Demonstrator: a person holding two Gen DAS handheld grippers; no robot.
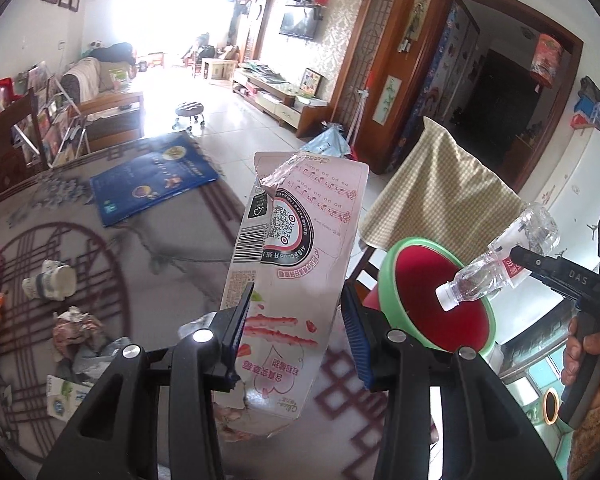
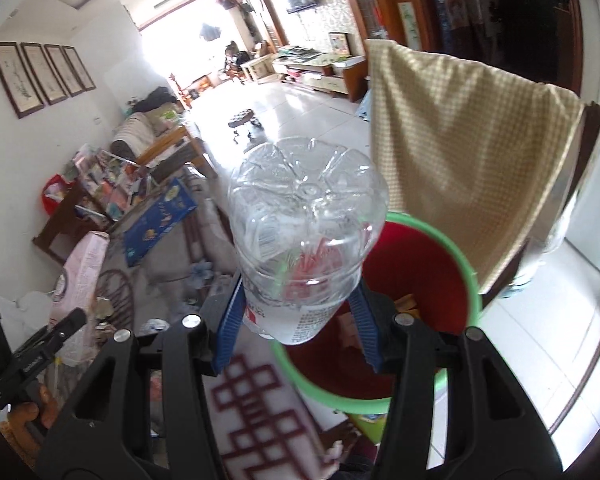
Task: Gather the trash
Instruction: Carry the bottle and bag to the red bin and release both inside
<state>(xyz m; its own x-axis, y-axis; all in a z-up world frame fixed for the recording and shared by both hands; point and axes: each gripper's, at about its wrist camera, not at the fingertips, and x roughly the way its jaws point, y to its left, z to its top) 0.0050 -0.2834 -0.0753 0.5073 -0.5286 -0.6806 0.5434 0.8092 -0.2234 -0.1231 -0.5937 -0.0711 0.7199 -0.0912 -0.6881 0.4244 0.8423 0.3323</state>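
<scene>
You're at a patterned tablecloth (image 1: 172,236) in a tiled living room. Your left gripper (image 1: 296,336) pinches a pink carton (image 1: 296,248), long axis upright, tilted slightly right. Your right gripper (image 2: 296,316) clamps a clear bottle (image 2: 304,236), base forward, cap toward the red bin (image 2: 428,280) with scraps inside.

grippers: 2 (left gripper (image 1: 296,334), right gripper (image 2: 296,330)) | pink carton (image 1: 296,256): 1 | clear bottle (image 2: 304,236): 1 | red bin (image 2: 420,280): 1 | framed pictures (image 2: 40,76): 4 | blue box (image 1: 152,180): 1
</scene>
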